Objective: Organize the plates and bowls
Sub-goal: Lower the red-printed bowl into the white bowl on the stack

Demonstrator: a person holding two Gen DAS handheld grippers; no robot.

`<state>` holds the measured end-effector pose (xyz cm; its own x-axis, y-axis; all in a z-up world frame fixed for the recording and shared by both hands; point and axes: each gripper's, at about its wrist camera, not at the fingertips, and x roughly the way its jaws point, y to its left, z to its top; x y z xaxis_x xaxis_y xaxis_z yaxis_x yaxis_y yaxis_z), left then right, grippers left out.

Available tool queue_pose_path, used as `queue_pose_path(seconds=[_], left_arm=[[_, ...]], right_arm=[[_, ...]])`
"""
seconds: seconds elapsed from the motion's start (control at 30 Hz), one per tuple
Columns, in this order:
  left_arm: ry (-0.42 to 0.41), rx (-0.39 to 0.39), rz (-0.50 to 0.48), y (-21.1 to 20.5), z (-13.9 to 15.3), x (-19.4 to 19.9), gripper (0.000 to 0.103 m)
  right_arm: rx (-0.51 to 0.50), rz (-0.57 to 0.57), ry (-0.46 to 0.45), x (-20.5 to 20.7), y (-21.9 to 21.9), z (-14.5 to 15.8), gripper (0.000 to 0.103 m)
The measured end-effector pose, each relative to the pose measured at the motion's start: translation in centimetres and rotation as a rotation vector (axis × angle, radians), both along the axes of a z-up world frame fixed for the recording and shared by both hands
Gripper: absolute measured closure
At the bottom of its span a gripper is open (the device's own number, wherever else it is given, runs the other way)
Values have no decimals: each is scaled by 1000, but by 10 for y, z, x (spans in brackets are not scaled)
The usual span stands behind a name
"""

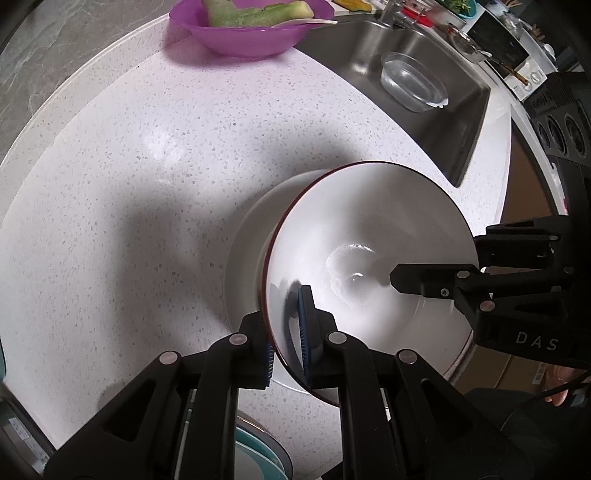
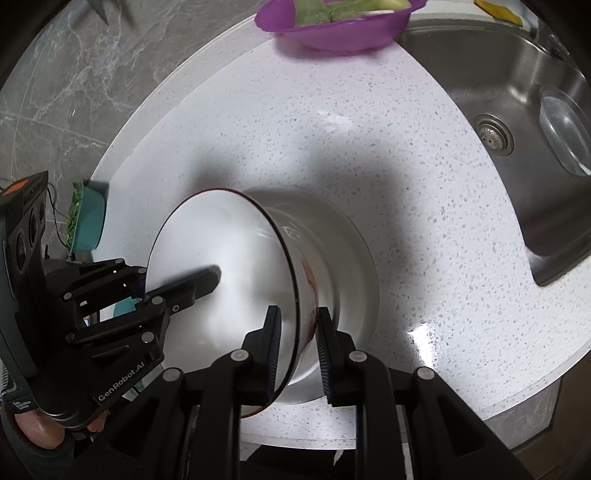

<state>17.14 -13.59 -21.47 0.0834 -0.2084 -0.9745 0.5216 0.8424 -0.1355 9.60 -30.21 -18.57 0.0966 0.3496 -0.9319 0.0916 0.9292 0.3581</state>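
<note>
A white bowl [image 1: 369, 236] with a dark red rim is tilted over a white plate [image 1: 243, 258] on the speckled counter. My left gripper [image 1: 286, 325] is shut on the bowl's near rim, one blue pad inside and one outside. My right gripper [image 2: 299, 339] is shut on the opposite wall of the bowl [image 2: 221, 236], just above the plate [image 2: 362, 258]. Each view shows a finger of the other gripper reaching into the bowl: the right one's finger [image 1: 424, 280] and the left one's finger [image 2: 199, 282]. I cannot tell whether the bowl's foot touches the plate.
A purple bowl [image 1: 251, 33] of green rinds stands at the back by the wall. A steel sink [image 1: 436, 122] to the right holds a clear glass bowl [image 1: 413, 81]. A teal container [image 2: 88, 221] sits at the left counter edge. Teal plates [image 1: 258, 454] lie below.
</note>
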Motion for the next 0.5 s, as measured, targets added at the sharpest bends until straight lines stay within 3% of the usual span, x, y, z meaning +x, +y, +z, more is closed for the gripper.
queue_pose_path(seconds=[0.33, 0.5], left_arm=[[-21, 25, -2, -4, 3, -10, 93], [-18, 16, 7, -4, 2, -13, 83]], right_arm=[[14, 15, 13, 0, -2, -2, 82], [4, 39, 15, 0, -2, 0, 82]])
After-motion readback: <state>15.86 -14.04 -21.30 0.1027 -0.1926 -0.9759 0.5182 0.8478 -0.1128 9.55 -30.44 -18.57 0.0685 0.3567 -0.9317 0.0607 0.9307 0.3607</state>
